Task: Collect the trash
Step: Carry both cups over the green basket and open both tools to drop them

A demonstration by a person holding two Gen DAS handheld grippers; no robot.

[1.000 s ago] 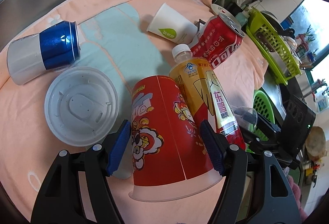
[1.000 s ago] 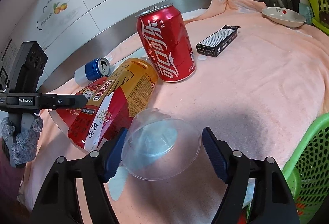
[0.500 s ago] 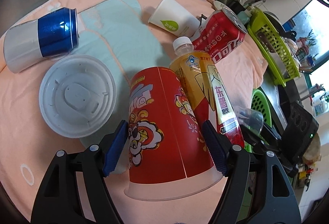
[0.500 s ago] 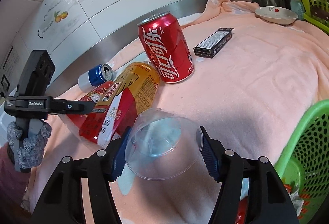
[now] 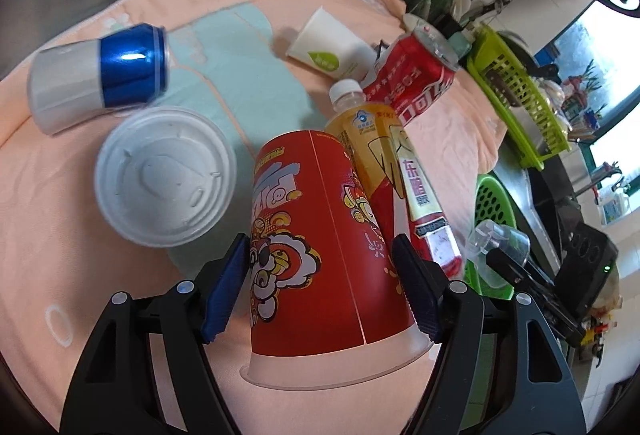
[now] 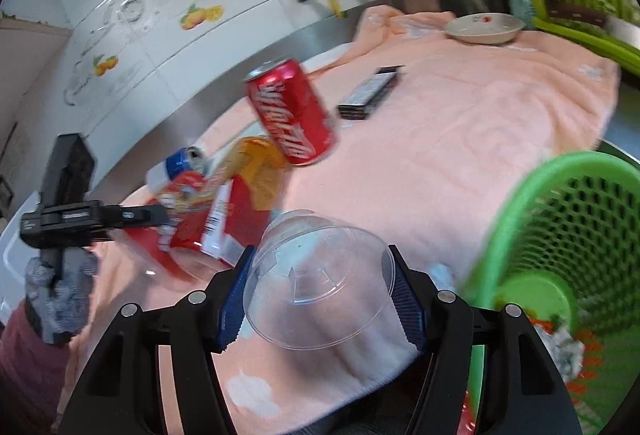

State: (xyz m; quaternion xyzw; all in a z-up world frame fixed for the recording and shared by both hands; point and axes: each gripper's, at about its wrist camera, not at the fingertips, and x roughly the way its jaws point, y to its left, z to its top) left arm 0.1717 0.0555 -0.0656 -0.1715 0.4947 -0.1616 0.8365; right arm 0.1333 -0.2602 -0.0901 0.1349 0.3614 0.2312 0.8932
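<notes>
My left gripper (image 5: 320, 291) is shut on a big red paper cup (image 5: 320, 235) that lies on the peach towel (image 5: 48, 235), bottom pointing away. A yellow drink bottle (image 5: 396, 171) leans against the cup's right side. My right gripper (image 6: 320, 295) is shut on a clear plastic dome lid (image 6: 316, 275), held above the towel's front edge, left of the green trash basket (image 6: 560, 235). A red cola can (image 6: 294, 111) stands tilted behind it. The left gripper (image 6: 100, 215) also shows in the right wrist view.
A white plastic lid (image 5: 164, 175), a blue-and-silver can (image 5: 100, 75) and a white paper cup (image 5: 328, 47) lie on the towel. A black box (image 6: 370, 91) and a bowl (image 6: 484, 27) lie farther back. A yellow-green dish rack (image 5: 520, 95) stands at the right.
My right gripper has closed on the clear lid, lifted it and swung toward the green basket. My left gripper has closed on the red cup.
</notes>
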